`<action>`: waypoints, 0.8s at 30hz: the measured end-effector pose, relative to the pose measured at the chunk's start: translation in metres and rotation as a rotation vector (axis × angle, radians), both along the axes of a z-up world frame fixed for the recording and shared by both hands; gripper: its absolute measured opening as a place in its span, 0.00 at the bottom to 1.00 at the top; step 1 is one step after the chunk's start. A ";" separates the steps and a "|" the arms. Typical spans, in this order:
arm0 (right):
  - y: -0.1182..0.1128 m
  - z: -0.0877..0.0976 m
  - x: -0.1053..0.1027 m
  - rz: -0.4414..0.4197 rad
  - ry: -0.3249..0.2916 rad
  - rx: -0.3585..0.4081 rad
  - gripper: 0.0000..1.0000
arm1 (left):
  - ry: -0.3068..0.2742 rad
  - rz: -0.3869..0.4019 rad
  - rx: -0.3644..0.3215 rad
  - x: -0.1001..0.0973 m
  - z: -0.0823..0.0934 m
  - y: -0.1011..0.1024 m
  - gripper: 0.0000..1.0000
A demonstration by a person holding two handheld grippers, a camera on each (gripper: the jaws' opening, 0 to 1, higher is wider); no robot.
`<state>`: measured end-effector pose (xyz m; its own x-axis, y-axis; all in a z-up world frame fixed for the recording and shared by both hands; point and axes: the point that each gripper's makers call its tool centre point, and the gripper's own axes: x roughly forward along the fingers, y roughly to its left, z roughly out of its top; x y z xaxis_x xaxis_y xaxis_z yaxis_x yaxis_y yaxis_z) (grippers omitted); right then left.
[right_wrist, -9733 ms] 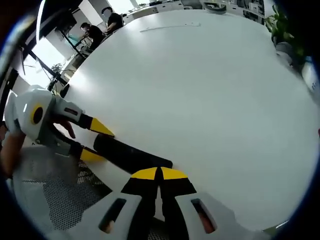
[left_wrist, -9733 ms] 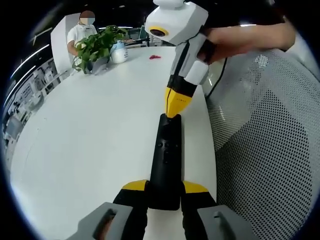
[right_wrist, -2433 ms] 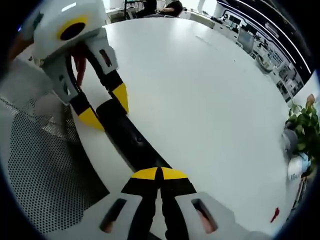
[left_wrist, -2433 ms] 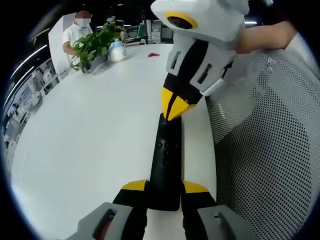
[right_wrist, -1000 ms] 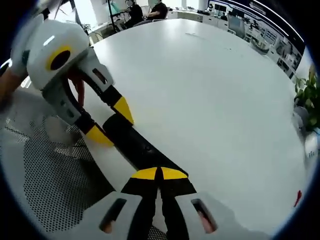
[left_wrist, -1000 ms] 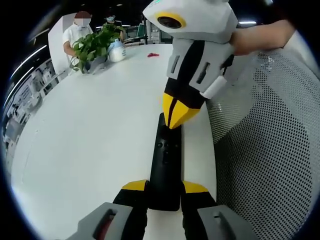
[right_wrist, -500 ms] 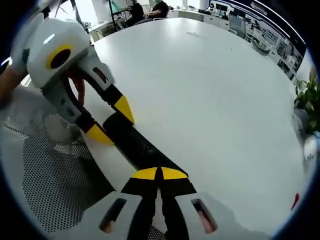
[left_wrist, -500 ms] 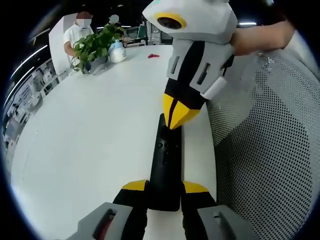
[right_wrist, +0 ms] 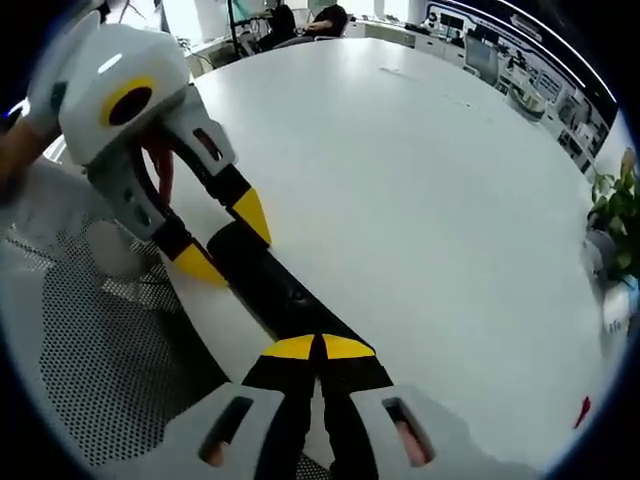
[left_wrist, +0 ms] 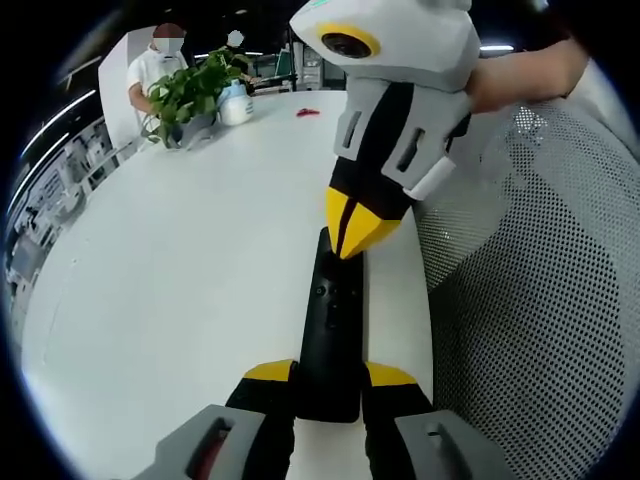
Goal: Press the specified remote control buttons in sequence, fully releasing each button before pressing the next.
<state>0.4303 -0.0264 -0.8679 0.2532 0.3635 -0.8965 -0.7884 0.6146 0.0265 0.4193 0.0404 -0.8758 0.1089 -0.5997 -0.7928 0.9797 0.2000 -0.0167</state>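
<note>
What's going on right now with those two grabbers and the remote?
Left gripper clamped on remote, near end. Right gripper shut, tips down on remote's far end. White table around it bare; nothing in the way.

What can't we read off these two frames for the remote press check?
- Contact point: in both views the right gripper tip covers the remote far end; pressed or merely touching cannot be told.
- Button labels: too small and dark in the left gripper view.
- Remote near end: hidden between the left gripper pads in both views.
- Red item by the plant: too small to identify.
</note>
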 end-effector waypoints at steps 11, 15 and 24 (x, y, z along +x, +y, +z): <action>0.000 0.000 0.000 0.033 -0.016 -0.030 0.00 | -0.003 -0.005 0.001 0.000 0.000 0.000 0.25; -0.001 0.000 0.001 0.016 -0.008 -0.022 0.00 | -0.002 -0.001 -0.003 0.000 0.000 0.000 0.25; 0.000 0.000 0.000 0.030 -0.026 -0.037 0.00 | -0.002 0.000 -0.005 0.001 -0.001 0.000 0.25</action>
